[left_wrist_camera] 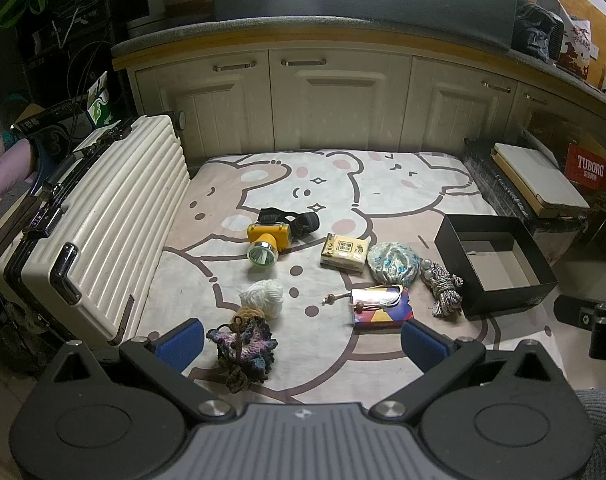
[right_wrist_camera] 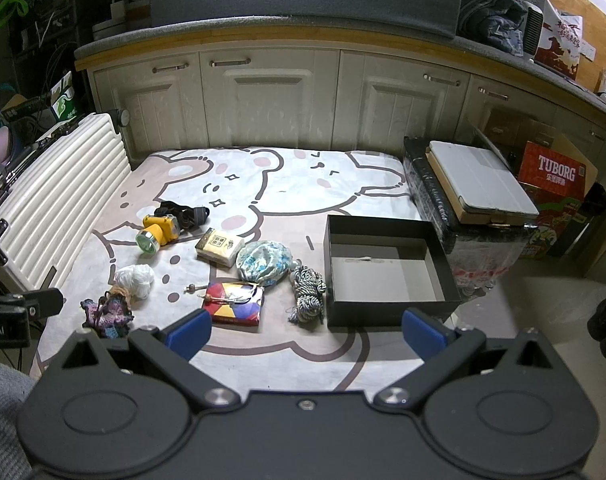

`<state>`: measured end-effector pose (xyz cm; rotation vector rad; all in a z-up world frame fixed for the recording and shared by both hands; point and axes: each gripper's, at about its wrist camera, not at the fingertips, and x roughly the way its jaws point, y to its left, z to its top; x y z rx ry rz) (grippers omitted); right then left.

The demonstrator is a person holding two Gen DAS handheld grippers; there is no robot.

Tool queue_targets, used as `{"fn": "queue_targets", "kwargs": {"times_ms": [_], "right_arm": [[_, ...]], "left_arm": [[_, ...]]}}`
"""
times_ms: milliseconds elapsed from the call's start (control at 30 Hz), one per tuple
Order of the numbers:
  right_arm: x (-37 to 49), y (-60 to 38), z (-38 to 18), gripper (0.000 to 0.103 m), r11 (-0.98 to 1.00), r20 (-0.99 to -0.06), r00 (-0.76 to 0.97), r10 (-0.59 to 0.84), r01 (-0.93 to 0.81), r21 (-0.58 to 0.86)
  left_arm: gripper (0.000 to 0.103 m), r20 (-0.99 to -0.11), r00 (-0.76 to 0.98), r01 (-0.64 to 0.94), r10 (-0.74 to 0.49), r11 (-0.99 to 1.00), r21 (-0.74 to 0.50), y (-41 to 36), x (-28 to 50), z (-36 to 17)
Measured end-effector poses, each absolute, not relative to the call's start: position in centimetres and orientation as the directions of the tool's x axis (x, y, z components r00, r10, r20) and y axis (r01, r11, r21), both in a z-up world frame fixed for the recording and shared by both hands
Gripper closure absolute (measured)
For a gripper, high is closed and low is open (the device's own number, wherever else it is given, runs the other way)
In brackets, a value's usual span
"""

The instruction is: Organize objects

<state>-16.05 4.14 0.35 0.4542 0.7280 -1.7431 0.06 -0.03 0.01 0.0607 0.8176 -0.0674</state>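
Several loose items lie on a bear-print mat (left_wrist_camera: 343,184): a yellow headlamp (left_wrist_camera: 269,238), a yellow tissue pack (left_wrist_camera: 343,254), a blue patterned pouch (left_wrist_camera: 393,262), a coiled rope (left_wrist_camera: 445,286), a colourful box (left_wrist_camera: 383,308), a white yarn ball (left_wrist_camera: 263,296) and a crocheted piece (left_wrist_camera: 243,344). An empty black box (left_wrist_camera: 495,262) sits at the mat's right; it also shows in the right wrist view (right_wrist_camera: 387,272). My left gripper (left_wrist_camera: 303,344) is open above the mat's near edge, by the crocheted piece. My right gripper (right_wrist_camera: 307,336) is open, before the black box.
A cream ribbed suitcase (left_wrist_camera: 103,232) lies along the mat's left side. White cabinets (left_wrist_camera: 323,104) stand behind. A black wrapped crate with a tablet on top (right_wrist_camera: 479,188) and a Tuborg carton (right_wrist_camera: 551,184) stand right of the black box.
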Motion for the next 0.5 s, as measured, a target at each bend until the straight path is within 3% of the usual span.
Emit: {"fn": "queue_targets", "kwargs": {"times_ms": [500], "right_arm": [[-15.49,4.43,0.24,0.0,-0.186,-0.635,-0.3,-0.712,0.953,-0.241]], "left_arm": [[0.0,-0.731,0.68,0.101,-0.054,0.995,0.022,-0.16,-0.15,-0.48]]}}
